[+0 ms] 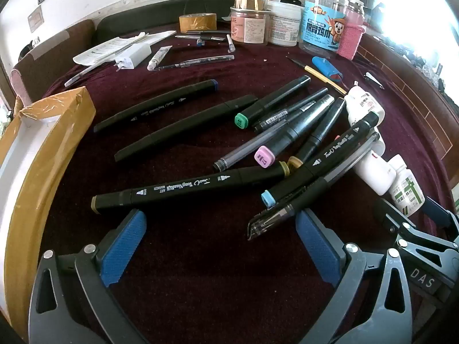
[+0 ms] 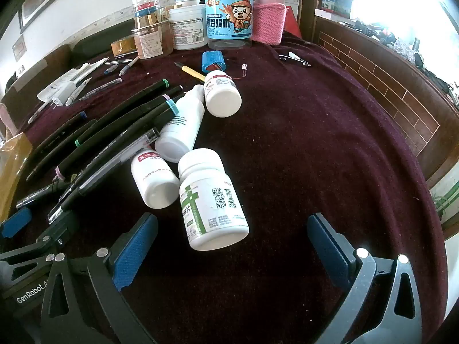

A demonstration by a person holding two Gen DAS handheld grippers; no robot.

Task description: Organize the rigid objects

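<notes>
Between right tool [image 2: 232,246] pads, green-label bottle [image 2: 212,200], untouched, jaws wide

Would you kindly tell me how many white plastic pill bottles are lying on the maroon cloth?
4: green-cross bottle nearest the right gripper, red-label bottle left of it, plain bottle behind, dark-red-label bottle farthest. Others may be hidden.

**Dark markers, white bottles on maroon**

The cloth [image 2: 301,143] was deep maroon. Black markers [image 1: 189,186] bore green, pink and blue caps. White bottles [image 2: 213,200] carried green-cross labels. Gripper pads [image 1: 123,249] were ribbed blue.
</notes>
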